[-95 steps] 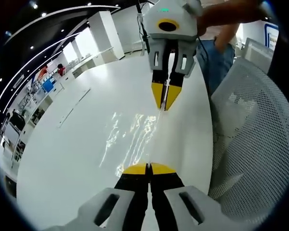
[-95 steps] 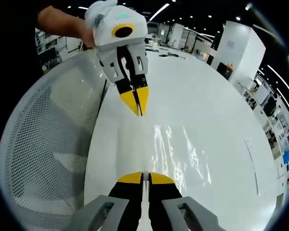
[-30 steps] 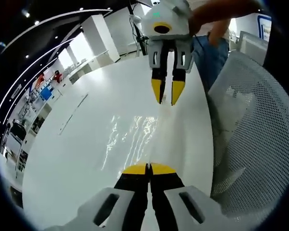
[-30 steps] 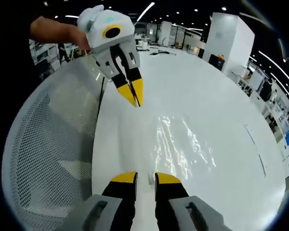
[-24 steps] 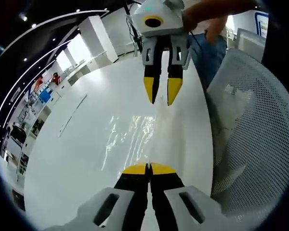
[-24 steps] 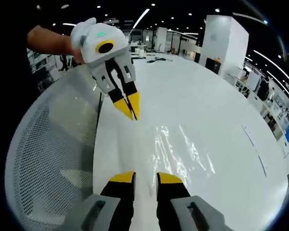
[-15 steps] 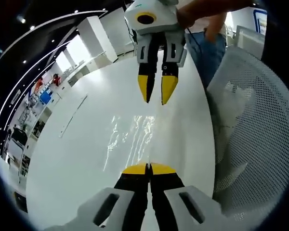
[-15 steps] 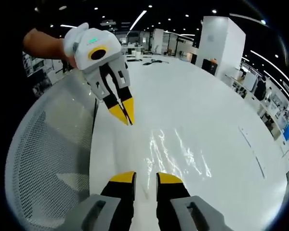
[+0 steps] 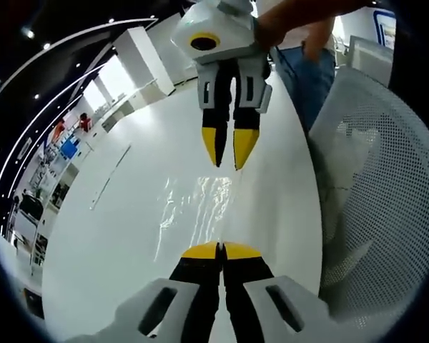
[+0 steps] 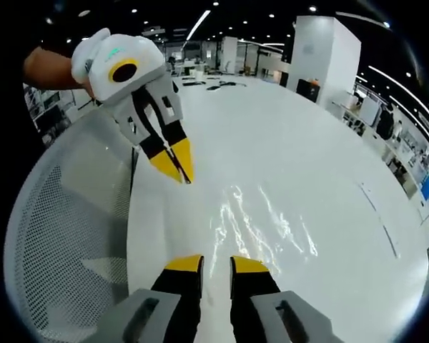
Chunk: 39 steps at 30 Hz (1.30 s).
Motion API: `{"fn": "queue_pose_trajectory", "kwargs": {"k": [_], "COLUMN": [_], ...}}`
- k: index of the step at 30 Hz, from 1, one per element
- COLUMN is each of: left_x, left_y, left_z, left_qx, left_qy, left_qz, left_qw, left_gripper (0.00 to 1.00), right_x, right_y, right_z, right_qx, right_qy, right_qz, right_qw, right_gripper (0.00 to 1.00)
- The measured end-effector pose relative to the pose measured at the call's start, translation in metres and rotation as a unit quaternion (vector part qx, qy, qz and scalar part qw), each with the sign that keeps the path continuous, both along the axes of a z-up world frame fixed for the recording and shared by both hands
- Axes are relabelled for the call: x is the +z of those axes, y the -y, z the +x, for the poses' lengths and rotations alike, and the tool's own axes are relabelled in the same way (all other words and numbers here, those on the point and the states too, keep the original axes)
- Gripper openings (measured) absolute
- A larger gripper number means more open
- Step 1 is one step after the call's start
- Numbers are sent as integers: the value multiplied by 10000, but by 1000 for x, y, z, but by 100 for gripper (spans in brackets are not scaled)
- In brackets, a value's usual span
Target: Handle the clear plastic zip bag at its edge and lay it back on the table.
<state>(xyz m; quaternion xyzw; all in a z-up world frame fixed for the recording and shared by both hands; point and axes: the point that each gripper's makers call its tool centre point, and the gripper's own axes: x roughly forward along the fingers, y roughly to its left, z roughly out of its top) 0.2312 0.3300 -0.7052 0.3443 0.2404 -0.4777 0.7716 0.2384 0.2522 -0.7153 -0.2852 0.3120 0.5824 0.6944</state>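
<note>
while the clear plastic zip bag (image 9: 200, 207) lies flat on the white table (image 9: 107, 236), close to the edge beside a mesh chair (image 9: 386, 193), one edge remains pinched in the closed left gripper (image 9: 220, 250). the right gripper (image 10: 215, 262) stands parted, grasping nothing. judged mostly done: the bag is down; left-side release is outstanding.

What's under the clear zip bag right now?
The clear zip bag lies flat on the white table, whose surface shows through the plastic; nothing else shows beneath. Glare hides some patches. The left gripper is shut at its near edge; the right gripper is open.
</note>
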Motion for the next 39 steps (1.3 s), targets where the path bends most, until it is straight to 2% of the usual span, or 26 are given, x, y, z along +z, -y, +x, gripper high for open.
{"fn": "queue_pose_trajectory", "kwargs": {"k": [1, 3, 6, 12, 15, 16, 19, 23, 26, 34, 39], "left_x": [0, 0, -1, -2, 0, 0, 0, -2, -4, -1, -1], "left_y": [1, 4, 8, 10, 13, 13, 14, 15, 13, 13, 10], "left_z": [0, 0, -2, -4, -4, -4, -6, -8, -7, -7, -7], "left_qx": [5, 43, -1, -89, -114, -125, -166, -172, -165, -73, -151], "left_qy": [7, -16, -19, -13, 1, 7, 0, -89, -41, -80, 83], "left_qz": [-17, -96, -90, -97, -159, -168, -143, -160, -82, -110, 28], "left_qw": [10000, 9999, 10000, 9999, 9998, 9998, 9998, 9997, 9998, 9999, 9998], "left_gripper": [0, 0, 0, 0, 0, 0, 0, 0, 0, 9, 14], "right_x": [0, -4, -10, -15, -18, -19, -18, -18, -17, -19, -20], "right_y": [-1, -4, -5, -6, -5, -5, -5, -4, -5, -8, -12], "right_z": [-1, -7, -9, -18, -20, -20, -20, -18, -17, -14, -10], "right_qx": [17, 14, 51, 40, 34, 59, 124, 8, -55, -128, -310], "right_qy": [-8, -222, -238, -487, -558, -549, -454, -518, -536, -553, -652], "right_qz": [5, 41, -21, -47, -110, -136, -183, -284, -384, -481, -509], "right_qw": [10000, 9997, 9997, 9988, 9984, 9984, 9987, 9983, 9978, 9972, 9961], "right_gripper": [10, 10, 10, 8, 3, 0, 0, 0, 0, 0, 0]}}
